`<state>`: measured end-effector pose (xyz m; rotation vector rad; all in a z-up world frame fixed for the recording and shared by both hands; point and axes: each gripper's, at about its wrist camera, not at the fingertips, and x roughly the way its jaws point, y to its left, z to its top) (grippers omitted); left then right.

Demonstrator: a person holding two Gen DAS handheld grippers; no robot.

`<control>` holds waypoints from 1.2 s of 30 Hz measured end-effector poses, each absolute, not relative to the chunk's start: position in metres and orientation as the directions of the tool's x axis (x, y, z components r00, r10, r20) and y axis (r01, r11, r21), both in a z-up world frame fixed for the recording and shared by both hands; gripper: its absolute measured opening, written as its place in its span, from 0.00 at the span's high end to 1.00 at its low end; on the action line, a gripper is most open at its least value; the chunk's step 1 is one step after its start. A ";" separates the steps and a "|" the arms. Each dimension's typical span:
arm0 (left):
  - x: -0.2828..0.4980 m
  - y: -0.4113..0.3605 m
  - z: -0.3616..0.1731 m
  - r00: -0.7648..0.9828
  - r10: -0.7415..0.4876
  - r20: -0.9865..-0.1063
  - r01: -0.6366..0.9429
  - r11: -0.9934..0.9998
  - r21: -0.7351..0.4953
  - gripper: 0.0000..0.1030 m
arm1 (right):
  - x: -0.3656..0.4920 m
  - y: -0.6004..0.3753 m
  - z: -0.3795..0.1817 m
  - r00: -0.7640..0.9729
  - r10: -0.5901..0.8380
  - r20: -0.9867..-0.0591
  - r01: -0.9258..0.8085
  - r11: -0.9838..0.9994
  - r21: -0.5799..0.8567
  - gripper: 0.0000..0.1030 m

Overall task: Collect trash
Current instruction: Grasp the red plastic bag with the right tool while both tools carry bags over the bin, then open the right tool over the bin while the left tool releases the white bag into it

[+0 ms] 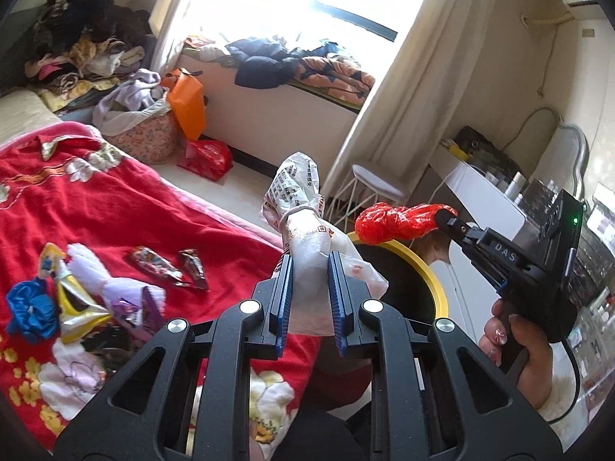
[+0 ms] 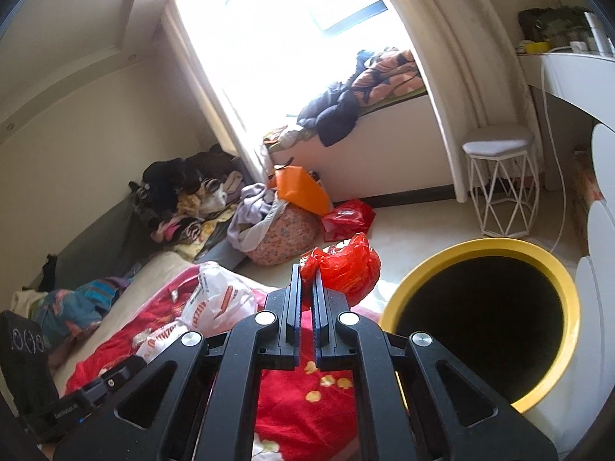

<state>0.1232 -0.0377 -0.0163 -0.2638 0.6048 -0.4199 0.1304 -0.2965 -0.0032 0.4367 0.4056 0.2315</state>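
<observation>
White bag: a crumpled white plastic bag (image 1: pixel 303 226) with printed text, tied at the neck, is clamped between the blue pads of the left gripper (image 1: pixel 310 269) at picture centre in the left wrist view.
Red bag: a scrunched red plastic bag (image 2: pixel 342 269) is pinched by its neck in the right gripper (image 2: pixel 306 272), whose fingers are pressed together on it.
Bin: a yellow-rimmed bin (image 2: pixel 480 247), dark inside, stands at 4 o'clock of the red bag in the right wrist view, on the floor beside the bed.
Remaining litter: wrappers (image 1: pixel 169 267) and a blue wad (image 1: pixel 30 309) lie on the red blanket (image 1: pixel 115 207), at 9 o'clock of the white bag.
Hand: a hand (image 1: pixel 519 342) grips the right gripper's handle.
Background: a white stool (image 2: pixel 499 188) stands at 12 o'clock of the bin.
</observation>
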 end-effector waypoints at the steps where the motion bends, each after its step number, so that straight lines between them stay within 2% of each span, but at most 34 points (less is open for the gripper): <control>1: 0.124 -0.042 -0.017 0.738 -0.458 -0.495 0.308 0.882 -0.356 0.87 | 0.130 -0.302 -0.005 0.898 0.290 -0.331 -0.118 0.883 0.455 0.96; 17: 0.137 -0.105 -0.036 0.672 -0.501 -0.546 0.397 0.866 -0.305 0.87 | 0.128 -0.363 -0.033 0.914 0.178 -0.364 0.032 0.864 0.503 0.96; 36: 0.156 -0.172 -0.061 0.593 -0.533 -0.604 0.485 0.835 -0.260 0.87 | 0.140 -0.392 -0.067 0.863 0.117 -0.491 0.150 0.870 0.470 0.96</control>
